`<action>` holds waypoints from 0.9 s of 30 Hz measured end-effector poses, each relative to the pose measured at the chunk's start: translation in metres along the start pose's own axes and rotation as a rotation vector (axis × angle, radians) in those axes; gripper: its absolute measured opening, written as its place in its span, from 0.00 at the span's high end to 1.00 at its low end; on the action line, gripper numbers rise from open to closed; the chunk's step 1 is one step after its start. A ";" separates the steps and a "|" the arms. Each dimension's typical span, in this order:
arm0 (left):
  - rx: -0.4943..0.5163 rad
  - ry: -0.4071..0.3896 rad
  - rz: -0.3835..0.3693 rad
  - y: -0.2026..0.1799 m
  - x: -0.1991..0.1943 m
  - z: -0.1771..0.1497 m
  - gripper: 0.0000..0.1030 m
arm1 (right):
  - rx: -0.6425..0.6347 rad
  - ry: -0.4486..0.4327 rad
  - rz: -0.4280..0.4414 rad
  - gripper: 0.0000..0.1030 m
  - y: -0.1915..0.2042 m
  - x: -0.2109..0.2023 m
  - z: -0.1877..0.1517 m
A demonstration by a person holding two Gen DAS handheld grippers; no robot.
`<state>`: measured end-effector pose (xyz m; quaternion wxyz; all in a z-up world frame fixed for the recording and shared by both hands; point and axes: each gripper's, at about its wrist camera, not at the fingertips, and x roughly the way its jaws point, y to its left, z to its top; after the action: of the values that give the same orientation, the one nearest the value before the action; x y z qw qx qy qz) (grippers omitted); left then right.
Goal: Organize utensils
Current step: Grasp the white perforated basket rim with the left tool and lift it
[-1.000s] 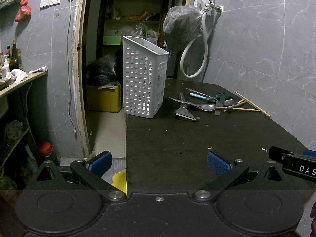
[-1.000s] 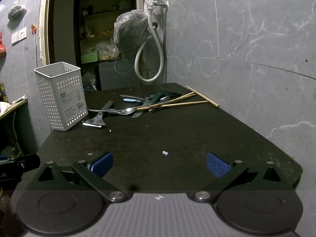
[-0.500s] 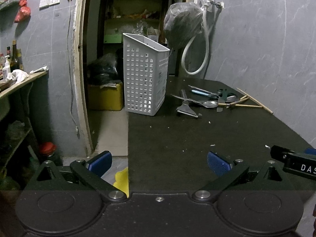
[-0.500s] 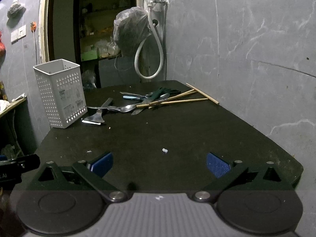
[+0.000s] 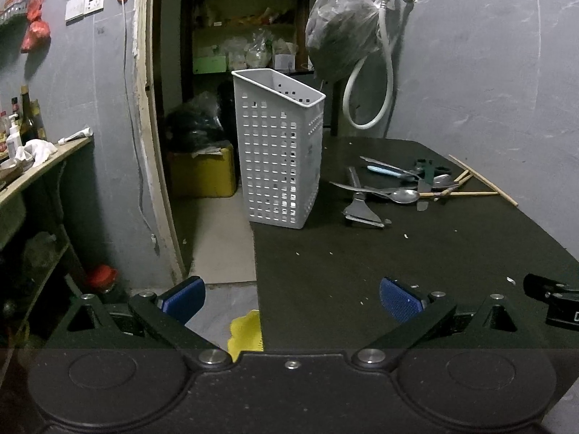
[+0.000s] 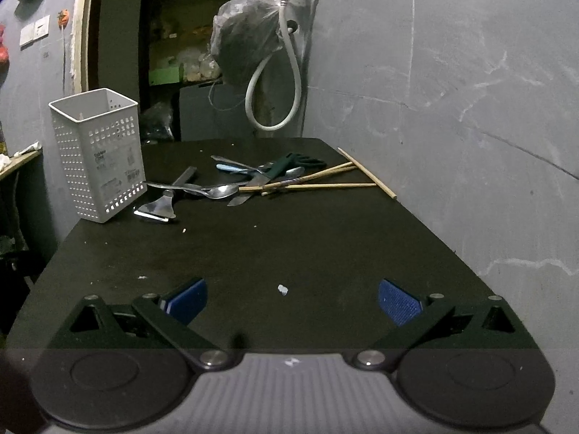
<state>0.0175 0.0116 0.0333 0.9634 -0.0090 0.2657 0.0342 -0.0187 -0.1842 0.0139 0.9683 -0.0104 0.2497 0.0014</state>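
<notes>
Left gripper (image 5: 292, 298) stands wide, its blue pads (image 5: 182, 297) far apart with nothing between them, one side over the near left corner of the black table (image 5: 362, 271) and the other over the floor beside it. Taking the white perforated basket (image 5: 280, 155) as the landmark in this left wrist view, it stands upright at the table's left edge, well beyond the gripper. Just right of the basket lies a flat metal scraper (image 5: 362, 213); farther right of it a heap of utensils: a spoon (image 5: 403, 195), a blue-handled piece (image 5: 383, 170) and wooden chopsticks (image 5: 481, 181) nearest the grey wall. At the right edge part of the other gripper's black body (image 5: 553, 294) shows. From the right wrist view, the right gripper (image 6: 292, 300) is likewise spread wide and holds nothing, low over the near part of the table (image 6: 325, 246). The basket (image 6: 97, 152) stands at the far left corner. The scraper (image 6: 157, 209) lies close beside its base, the spoon (image 6: 220, 191) to the right of that, then a dark green-handled item (image 6: 289, 164) and the chopsticks (image 6: 325, 181) fanned out toward the wall, well apart from the basket.
</notes>
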 end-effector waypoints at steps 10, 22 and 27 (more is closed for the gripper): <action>0.021 0.014 0.009 -0.002 0.008 0.010 0.01 | -0.010 0.006 0.017 0.00 -0.003 0.011 0.011; 0.061 0.023 0.000 -0.006 0.034 0.033 0.01 | -0.008 0.023 -0.001 0.00 0.000 0.035 0.034; 0.092 0.019 -0.013 -0.004 0.051 0.044 0.01 | -0.015 0.030 -0.014 0.00 0.005 0.050 0.043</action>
<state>0.0841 0.0120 0.0448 0.9604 0.0330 0.2762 0.0155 0.0457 -0.1781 0.0274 0.9643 -0.0193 0.2641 -0.0035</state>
